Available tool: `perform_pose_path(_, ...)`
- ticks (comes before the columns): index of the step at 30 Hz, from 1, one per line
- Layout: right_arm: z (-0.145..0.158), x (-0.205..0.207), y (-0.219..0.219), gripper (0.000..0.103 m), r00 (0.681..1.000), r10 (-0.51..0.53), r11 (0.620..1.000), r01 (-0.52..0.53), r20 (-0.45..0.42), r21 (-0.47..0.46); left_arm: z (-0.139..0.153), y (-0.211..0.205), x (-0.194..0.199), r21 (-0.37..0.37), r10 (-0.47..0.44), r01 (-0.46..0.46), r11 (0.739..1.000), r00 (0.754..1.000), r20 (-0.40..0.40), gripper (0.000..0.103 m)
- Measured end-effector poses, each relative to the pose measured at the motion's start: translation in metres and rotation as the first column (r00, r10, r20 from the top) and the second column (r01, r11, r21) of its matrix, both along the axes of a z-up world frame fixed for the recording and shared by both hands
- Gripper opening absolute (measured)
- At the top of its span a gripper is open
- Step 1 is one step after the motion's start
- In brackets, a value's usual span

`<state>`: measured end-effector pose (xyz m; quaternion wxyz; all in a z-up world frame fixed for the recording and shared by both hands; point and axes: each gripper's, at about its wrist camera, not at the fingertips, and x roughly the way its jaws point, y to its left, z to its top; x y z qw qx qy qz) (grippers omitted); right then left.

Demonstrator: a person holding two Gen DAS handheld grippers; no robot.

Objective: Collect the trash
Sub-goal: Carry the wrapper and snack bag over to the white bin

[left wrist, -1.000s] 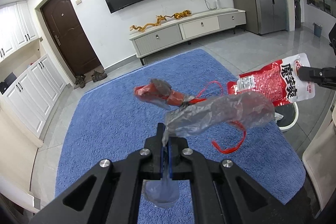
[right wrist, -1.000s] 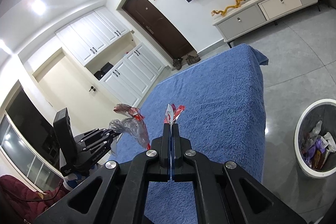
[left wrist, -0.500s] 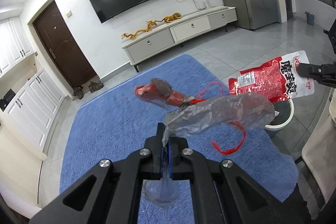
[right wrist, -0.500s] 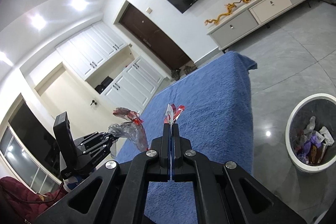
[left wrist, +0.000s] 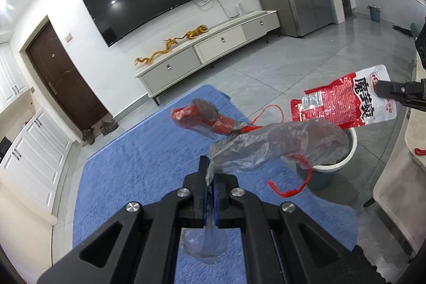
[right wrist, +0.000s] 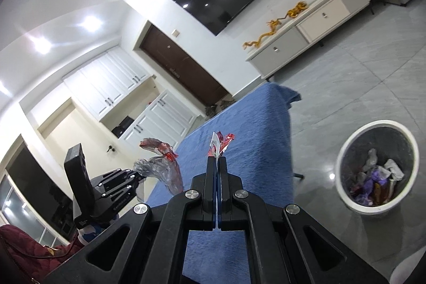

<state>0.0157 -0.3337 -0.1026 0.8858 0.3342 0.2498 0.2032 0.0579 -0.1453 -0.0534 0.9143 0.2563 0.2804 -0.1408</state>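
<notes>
Through the left wrist view, my left gripper is clamped on a crumpled clear plastic bag with red string trailing from it, held up over the blue rug. Beyond the bag's far end sits the white-rimmed trash bin on grey tile, just off the rug's right edge (the bag hides part of its rim). Above the bin my right gripper reaches in from the right, pinching a red snack packet by its edge. A pale furniture edge crowds the right side.

In the right wrist view, my right gripper is closed on the packet, seen edge-on. The bin, already holding trash, lies low to the right with open tile around it. The left gripper with its bag hangs at the left, well apart from the bin.
</notes>
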Motion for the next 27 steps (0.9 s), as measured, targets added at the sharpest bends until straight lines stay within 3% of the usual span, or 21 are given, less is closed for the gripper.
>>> perform_pose_path(11, 0.008, -0.035, -0.045, 0.0, 0.993, -0.119, 0.992, 0.118, -0.022, -0.045, -0.008, -0.051, 0.01, -0.016, -0.092, 0.091, 0.996, 0.995, -0.033, 0.002)
perform_pose_path(17, 0.006, -0.047, -0.063, 0.0, 0.985, -0.17, 0.984, 0.168, -0.041, -0.061, -0.026, -0.071, 0.022, -0.008, -0.126, 0.126, 0.992, 0.988, -0.092, 0.002)
perform_pose_path(27, -0.009, -0.029, -0.077, 0.0, 0.976, -0.193, 0.98, 0.187, -0.099, -0.061, -0.047, -0.101, 0.053, -0.006, -0.143, 0.144, 0.99, 0.979, -0.146, 0.002)
